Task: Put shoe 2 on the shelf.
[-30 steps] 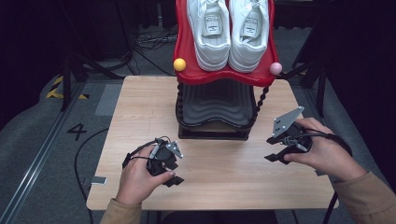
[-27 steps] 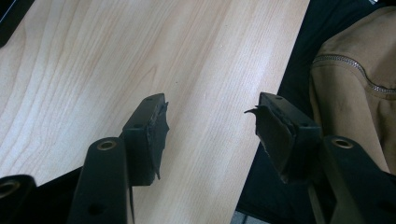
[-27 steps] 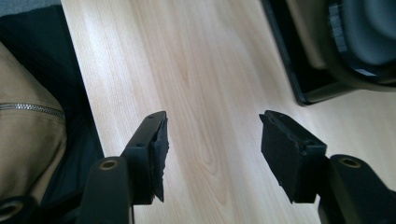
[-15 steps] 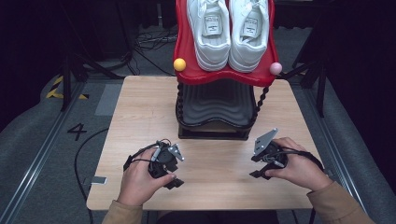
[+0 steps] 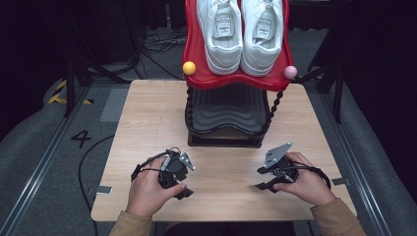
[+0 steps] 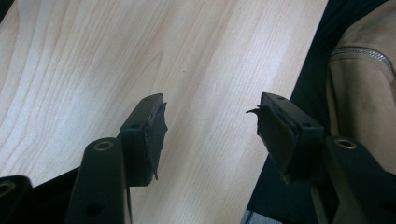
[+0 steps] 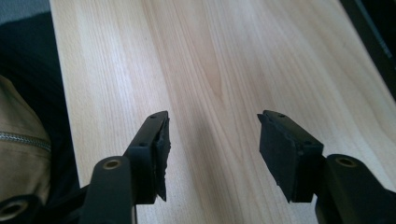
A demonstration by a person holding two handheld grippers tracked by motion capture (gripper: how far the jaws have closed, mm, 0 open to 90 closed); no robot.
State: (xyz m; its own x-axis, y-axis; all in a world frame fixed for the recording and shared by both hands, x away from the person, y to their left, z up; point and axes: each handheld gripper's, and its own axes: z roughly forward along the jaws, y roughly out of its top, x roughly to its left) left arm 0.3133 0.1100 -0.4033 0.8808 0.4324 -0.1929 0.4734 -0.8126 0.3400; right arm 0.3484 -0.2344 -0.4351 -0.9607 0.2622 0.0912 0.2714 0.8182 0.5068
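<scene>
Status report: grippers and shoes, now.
Left gripper open, empty. Right gripper open, empty. White shoes on red rack, untouched. Table between bare.

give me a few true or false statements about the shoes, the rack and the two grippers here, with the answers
1. A pair of white shoes sits on the red top shelf of the rack. True.
2. The left gripper is clamped on a shoe. False: its jaws stand apart over bare wooden table, holding nothing.
3. The right gripper is open and empty. True.
4. The yellow ball and the pink ball lie on the table. False: they sit at the red shelf's two front corners.
5. Both hands are raised to the shoes. False: the left hand and the right hand are low near the table's front edge.
</scene>
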